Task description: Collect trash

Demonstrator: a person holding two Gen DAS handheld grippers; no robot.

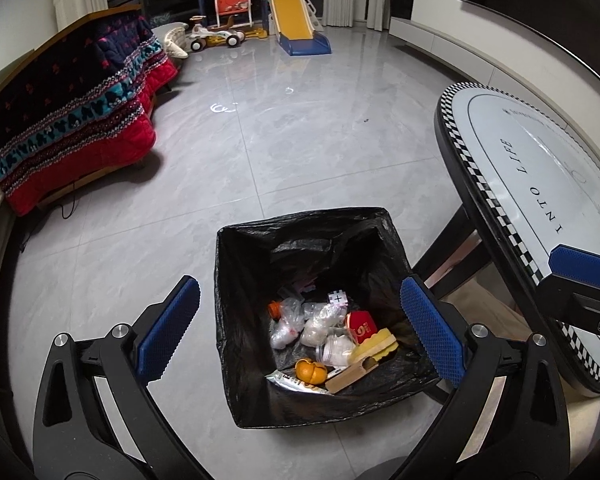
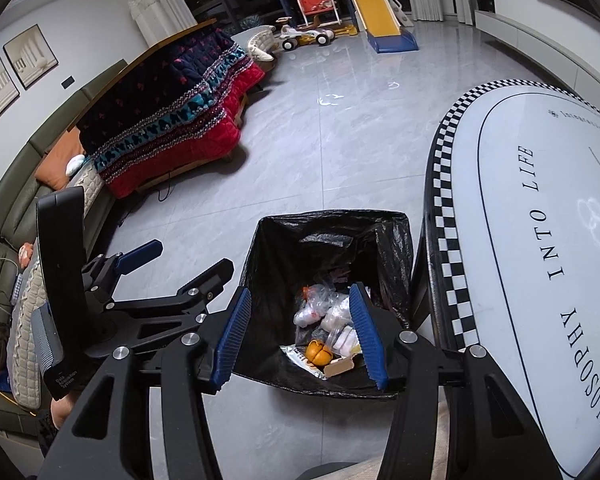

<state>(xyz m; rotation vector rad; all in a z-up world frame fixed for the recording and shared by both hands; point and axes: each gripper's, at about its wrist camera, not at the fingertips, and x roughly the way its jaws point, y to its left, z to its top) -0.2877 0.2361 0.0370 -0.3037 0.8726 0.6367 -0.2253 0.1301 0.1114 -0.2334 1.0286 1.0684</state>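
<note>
A bin lined with a black bag (image 1: pixel 240 320) (image 2: pixel 268 264) stands on the floor beside the table. Inside lie an orange peel (image 1: pixel 310 372) (image 2: pixel 319 352), a yellow sponge (image 1: pixel 374 346), a red packet (image 1: pixel 360 326), clear plastic bags (image 1: pixel 288 320), a wooden piece (image 1: pixel 350 376) and a foil wrapper (image 1: pixel 296 382). My left gripper (image 1: pixel 300 328) hangs above the bin, open wide, nothing between its blue pads. My right gripper (image 2: pixel 300 338) is also over the bin, open and holding nothing. In the right wrist view the left gripper (image 2: pixel 176 264) sits to the left.
An oval white table with a checkered rim (image 1: pixel 540 184) (image 2: pixel 540 240) stands close on the right. A sofa with a red and navy blanket (image 1: pixel 80 120) lines the left. A slide (image 1: pixel 296 20), a swing and a toy car (image 1: pixel 216 36) stand far back on the grey tiled floor.
</note>
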